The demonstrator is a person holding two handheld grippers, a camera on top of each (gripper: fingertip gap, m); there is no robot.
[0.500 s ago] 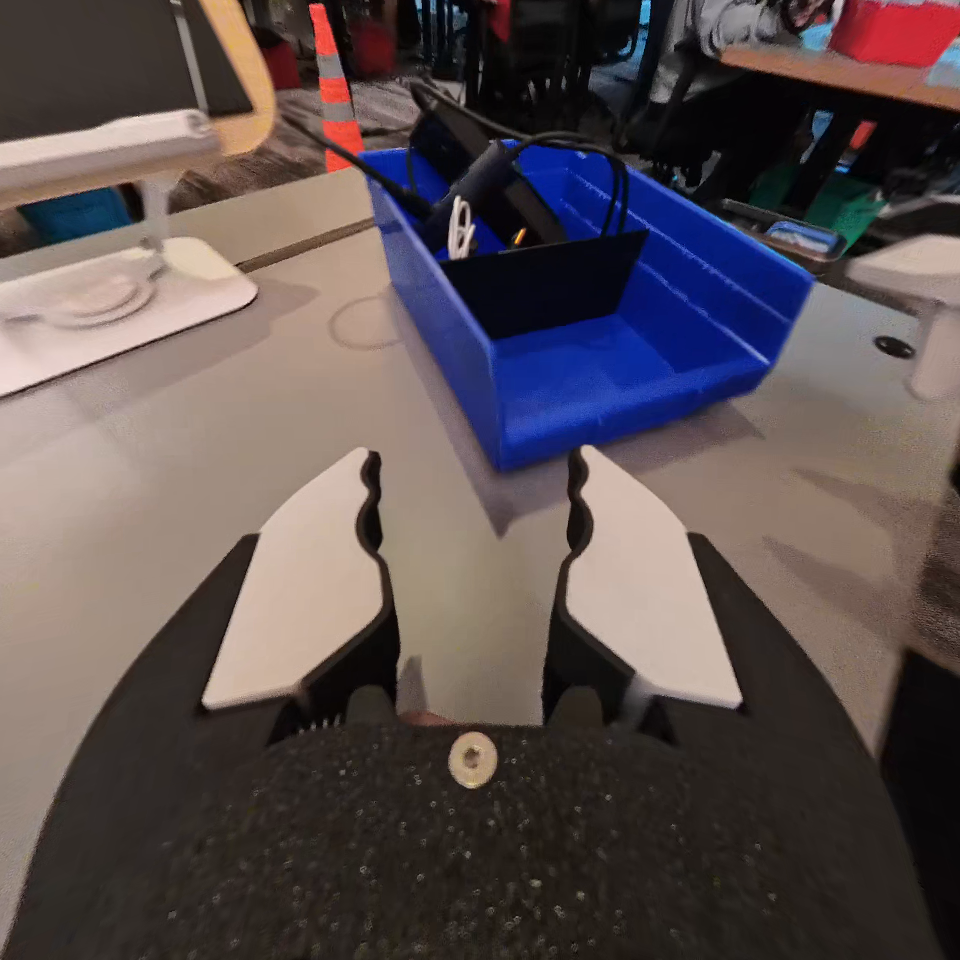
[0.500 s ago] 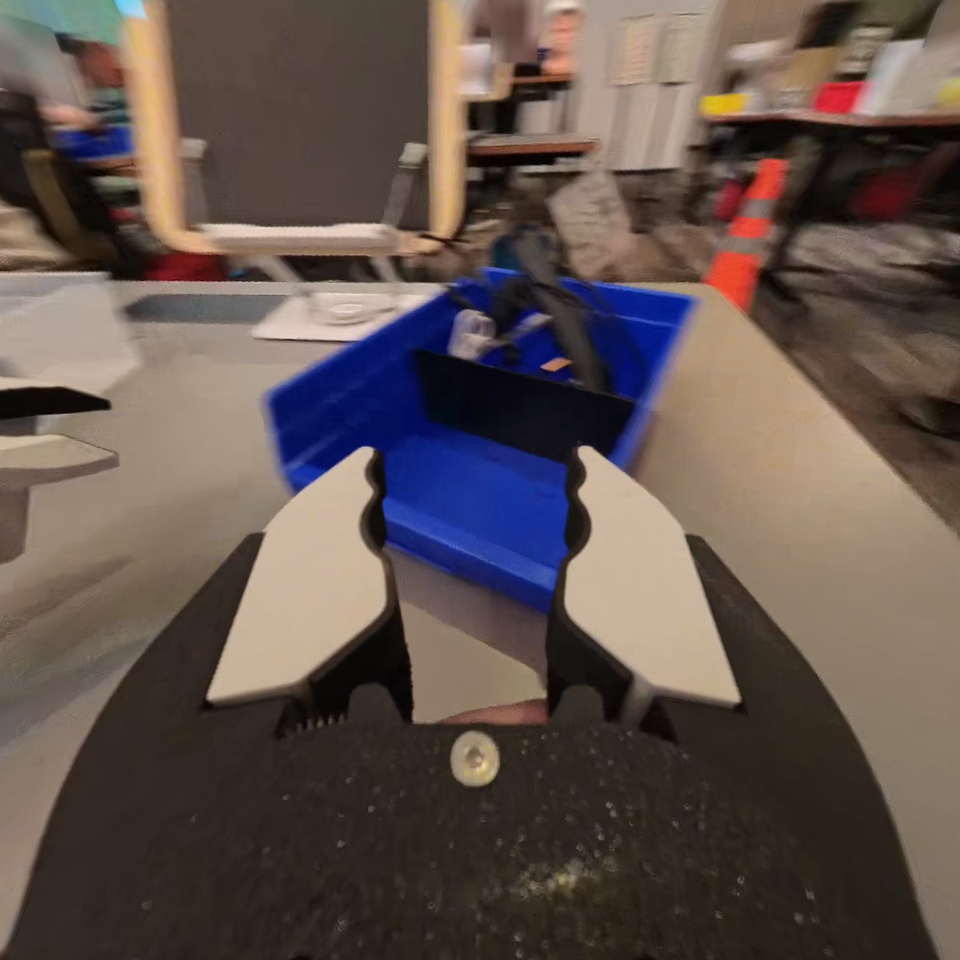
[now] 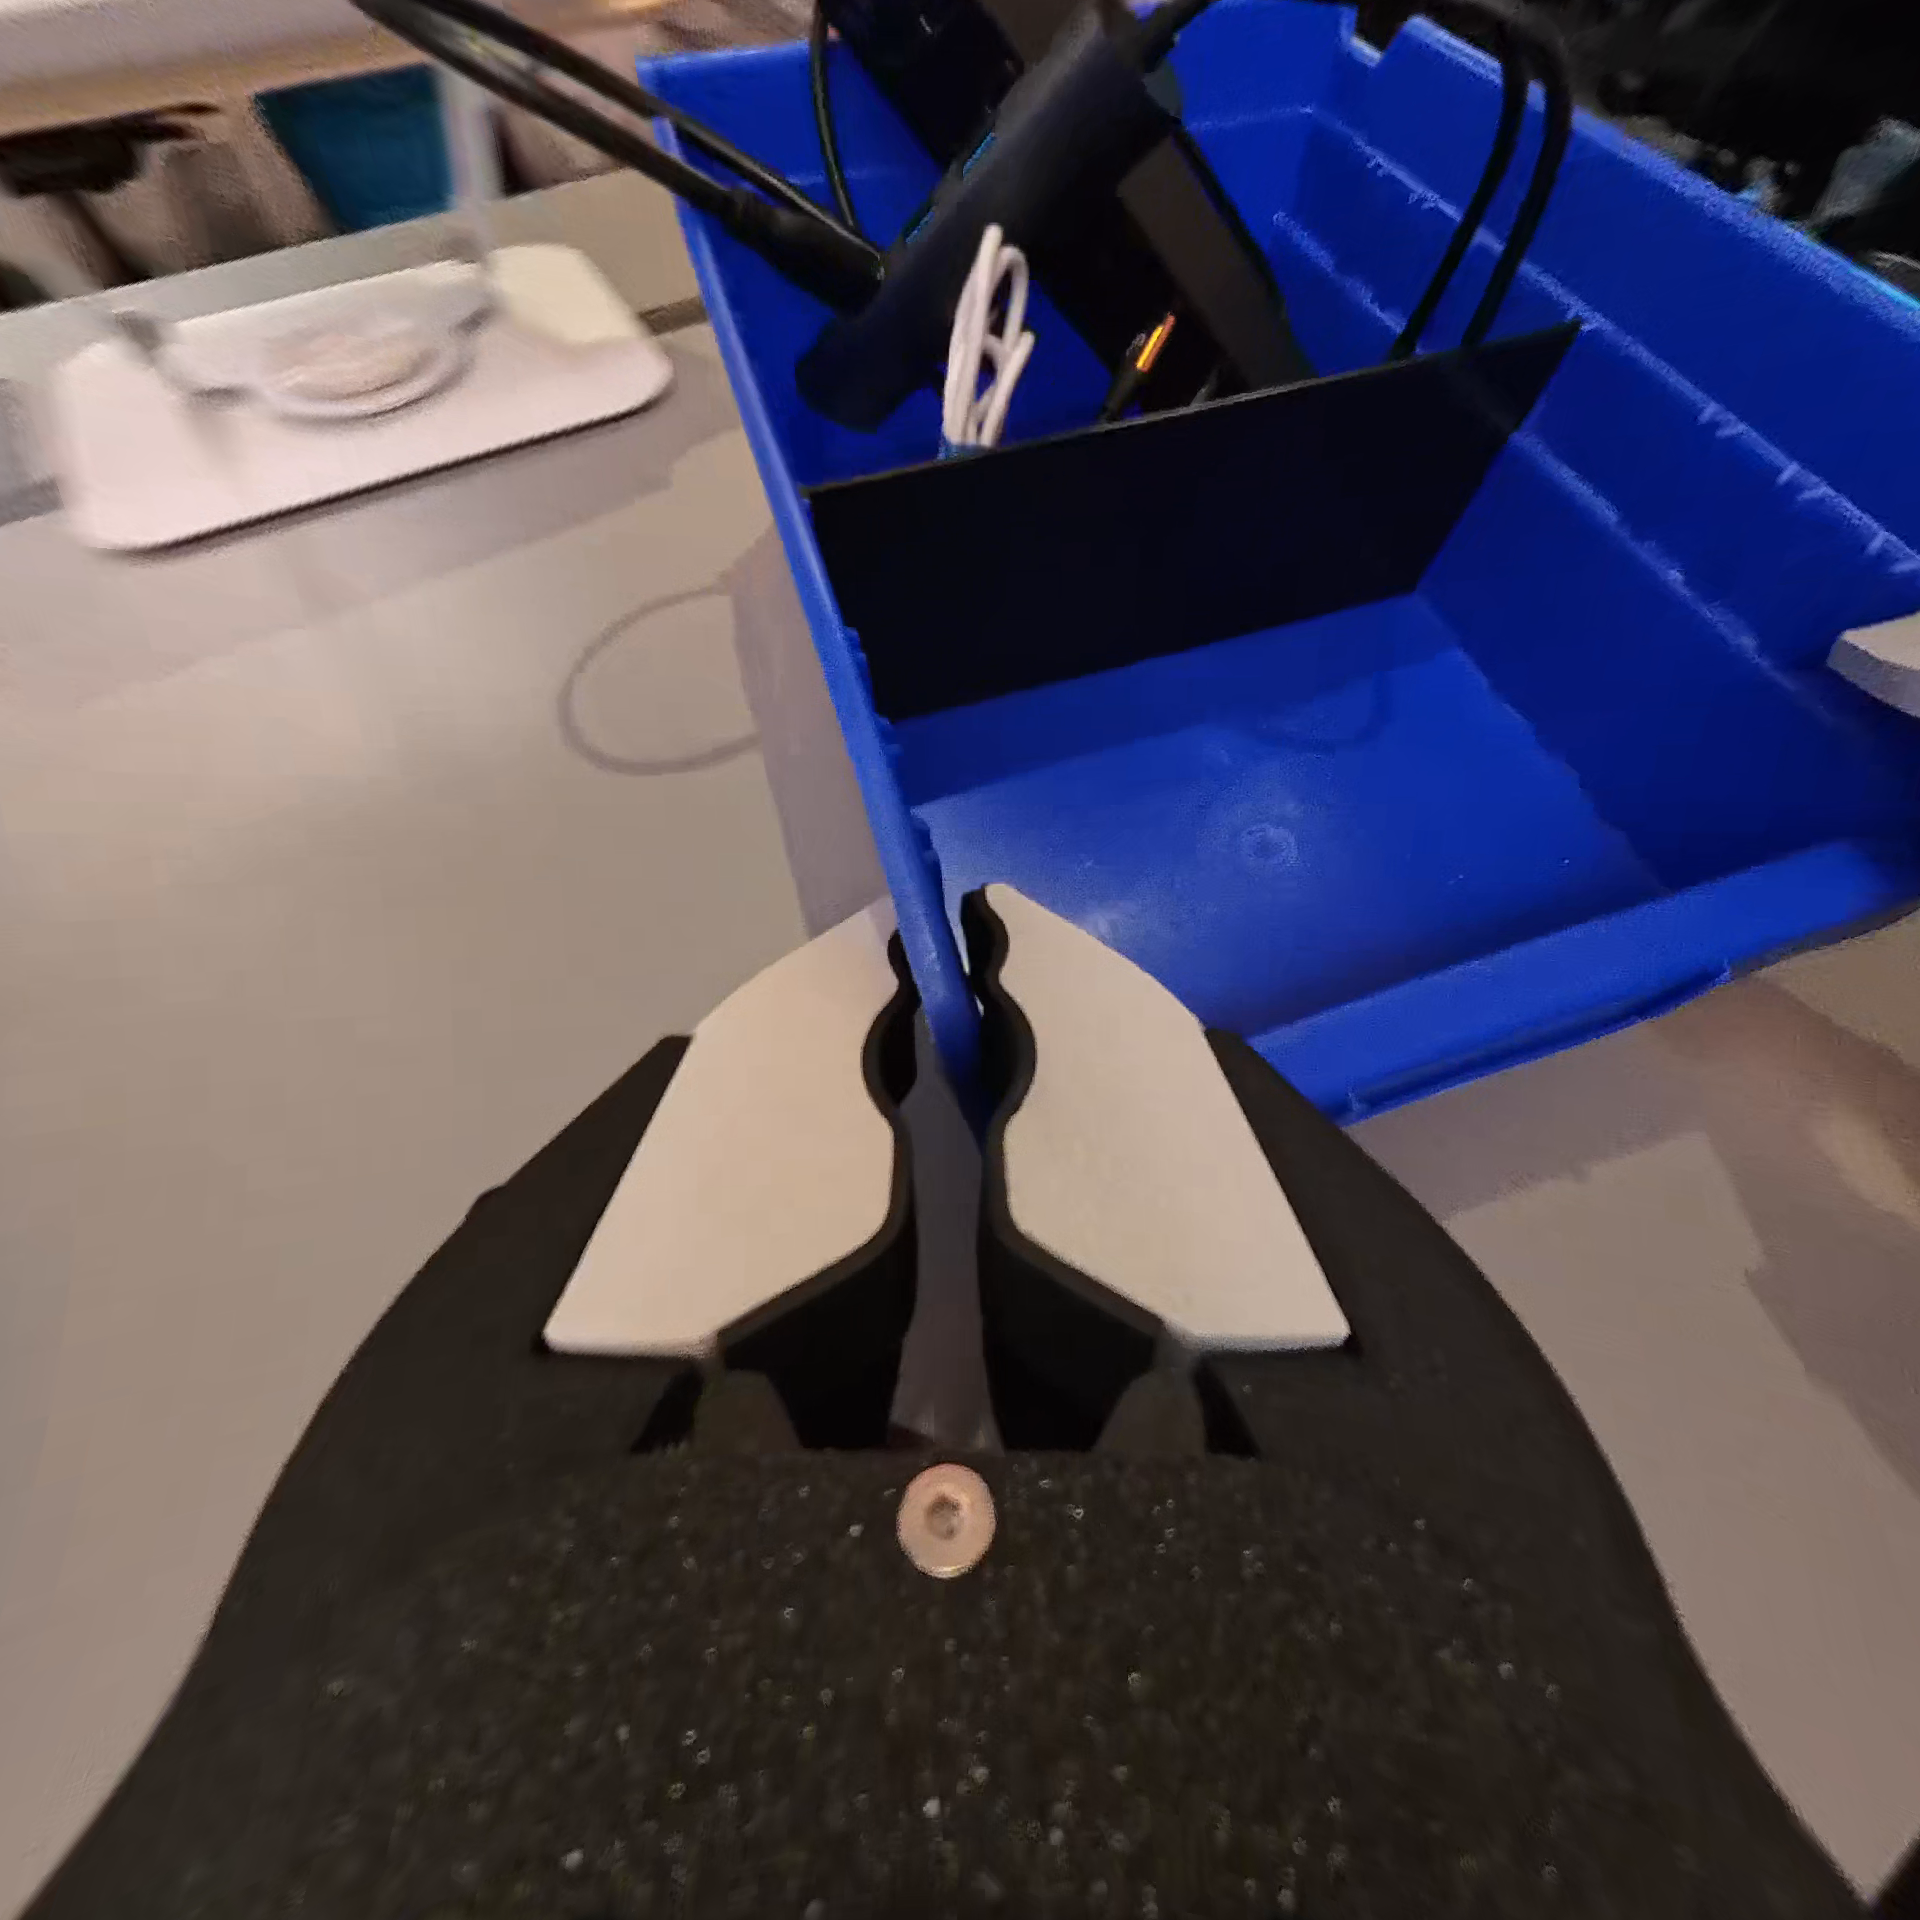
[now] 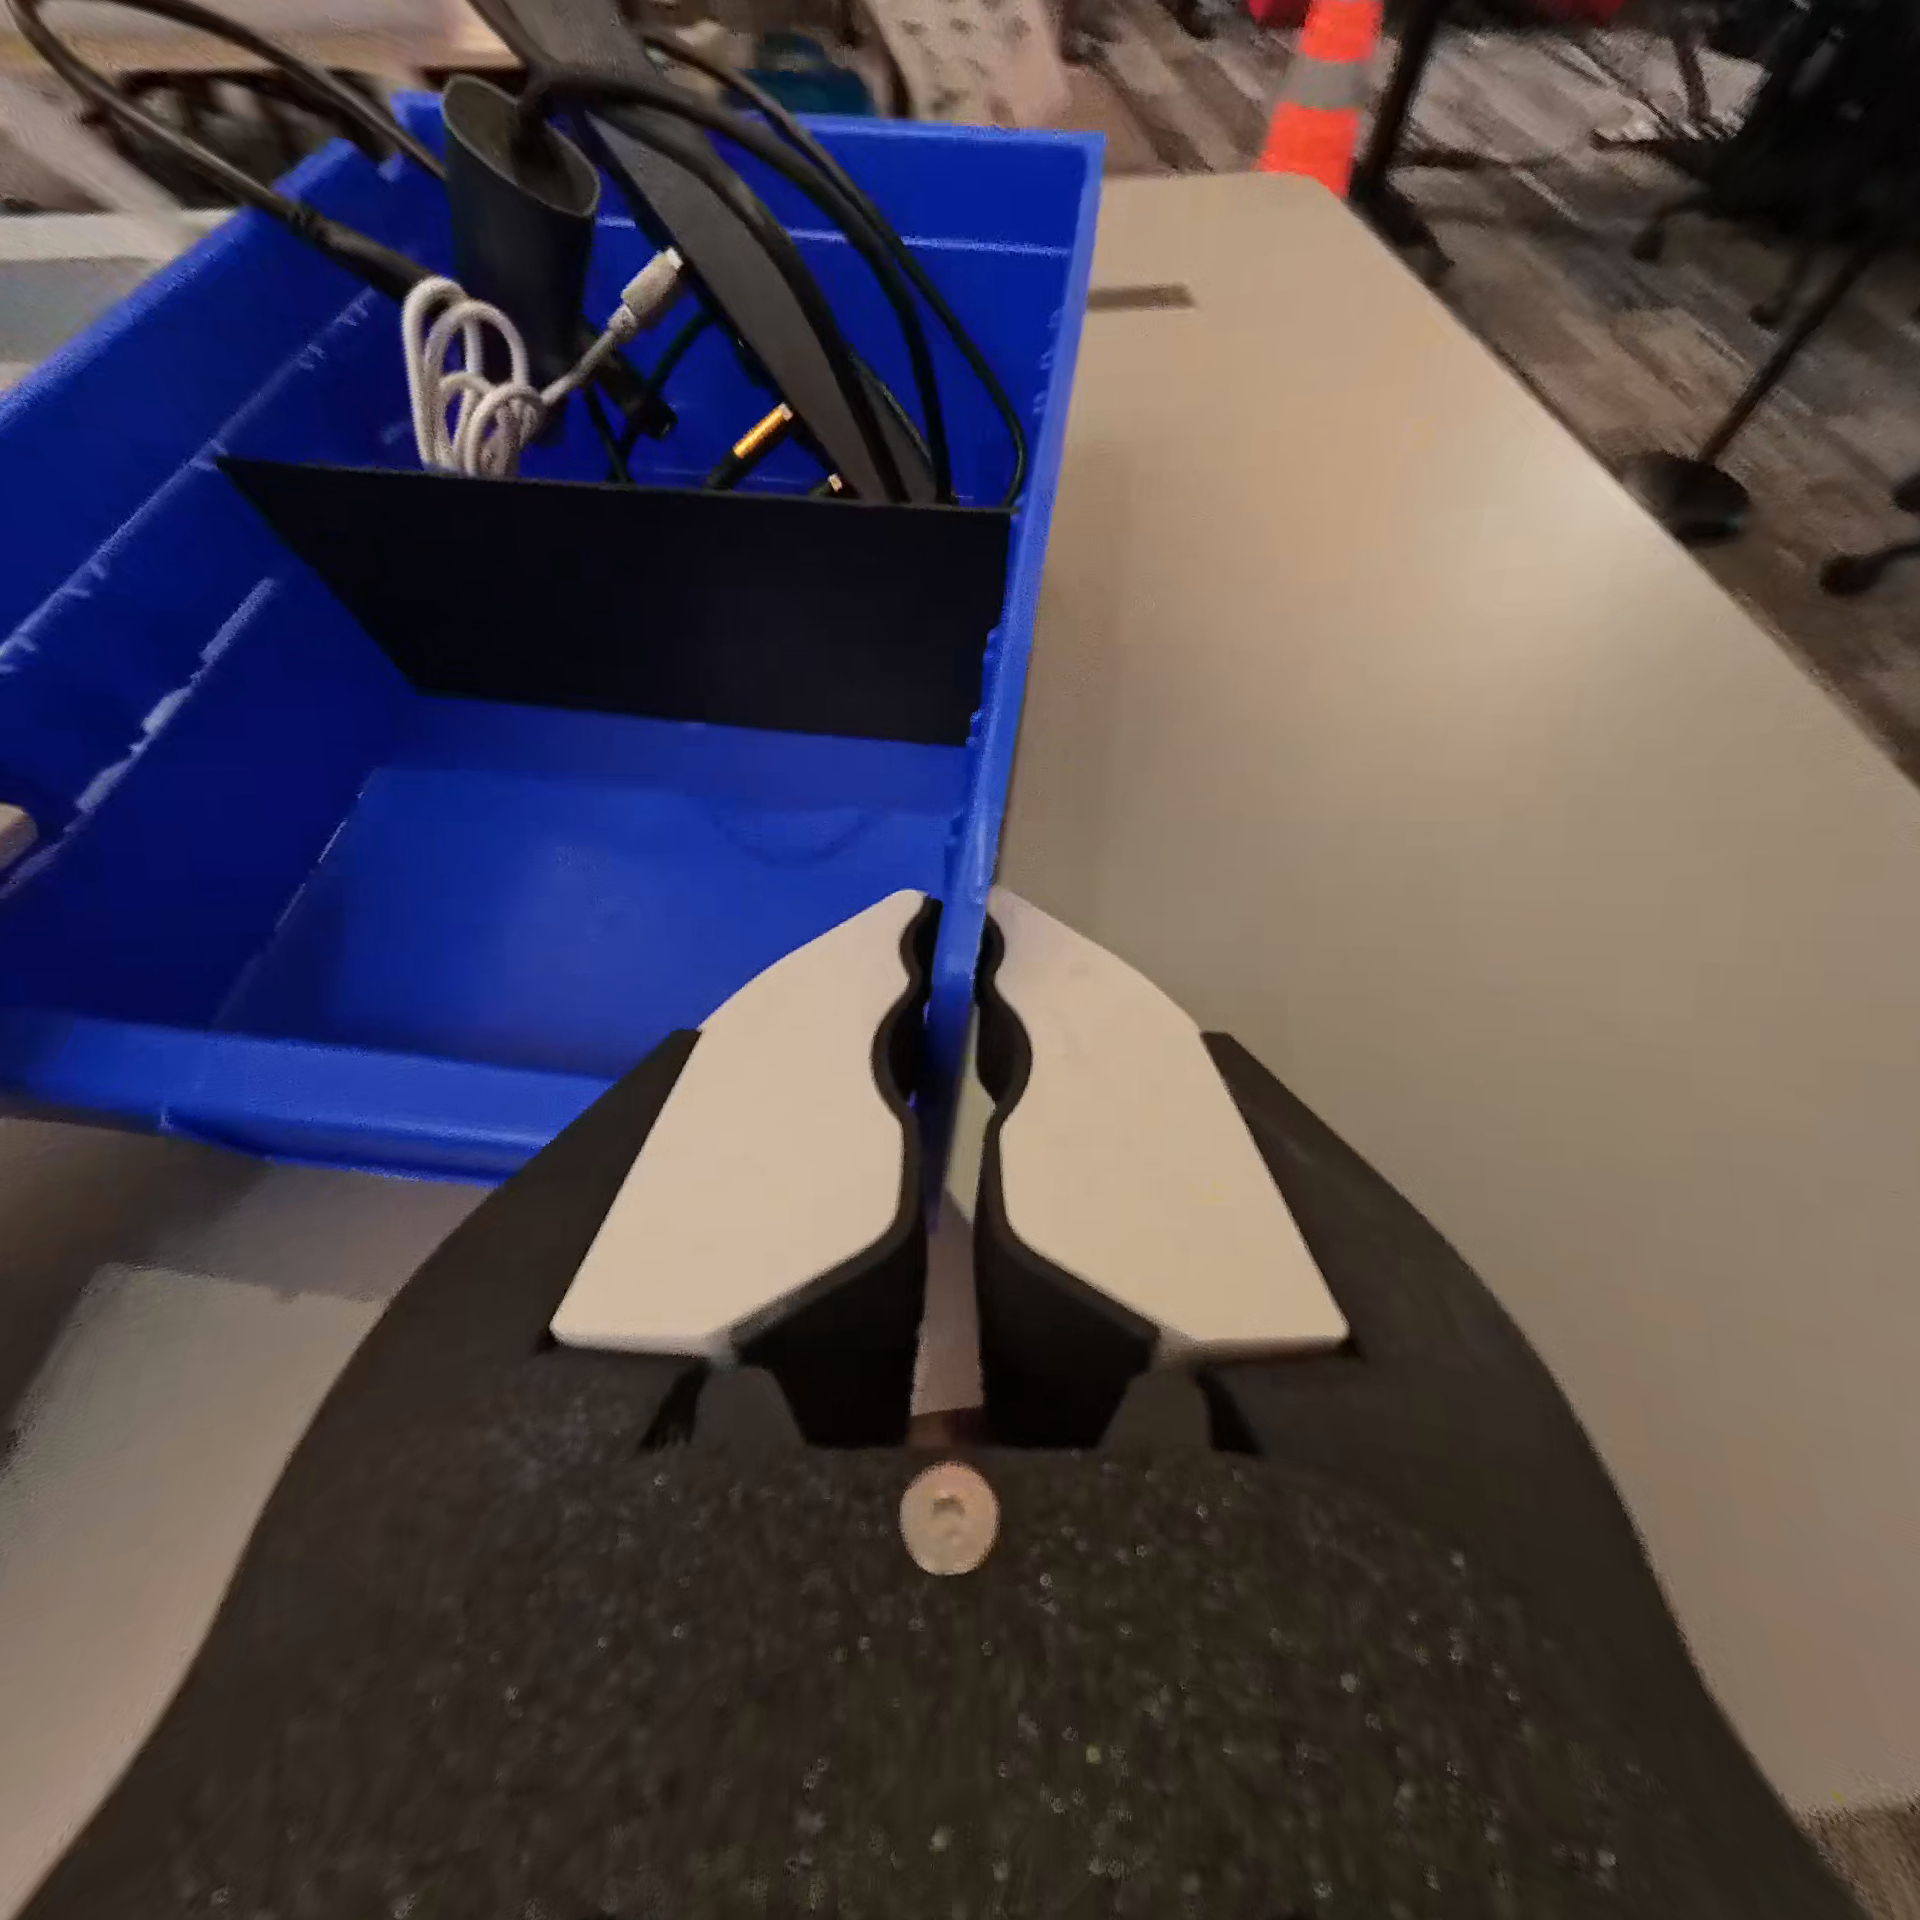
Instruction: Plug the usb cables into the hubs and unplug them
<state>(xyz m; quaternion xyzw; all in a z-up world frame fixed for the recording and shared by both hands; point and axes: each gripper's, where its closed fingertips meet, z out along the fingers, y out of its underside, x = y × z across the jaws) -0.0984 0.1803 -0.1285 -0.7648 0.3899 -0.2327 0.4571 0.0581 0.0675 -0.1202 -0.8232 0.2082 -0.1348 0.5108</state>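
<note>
A blue plastic bin (image 3: 1621,436) stands on the grey table, split by a black divider (image 3: 1143,551). Behind the divider lie dark USB hubs (image 3: 997,197), black cables (image 3: 1496,187) and a coiled white cable (image 3: 987,343). My left gripper (image 3: 935,925) is shut on the bin's left wall near its front corner. My right gripper (image 4: 956,925) is shut on the bin's right wall (image 4: 1023,623) near its front corner. The hubs (image 4: 520,208), black cables (image 4: 894,281) and white cable (image 4: 457,384) also show in the right wrist view. The front compartment holds nothing.
A white stand base (image 3: 343,395) sits on the table (image 3: 312,935) left of the bin. An orange cone (image 4: 1325,73) and chair legs (image 4: 1766,343) stand on the floor beyond the table's right edge. The other gripper's finger tip (image 3: 1881,655) shows over the bin's right wall.
Both grippers moved forward to the bin and closed, the left on its left wall, the right on its right wall. Half a second ago both were open and short of the bin.
</note>
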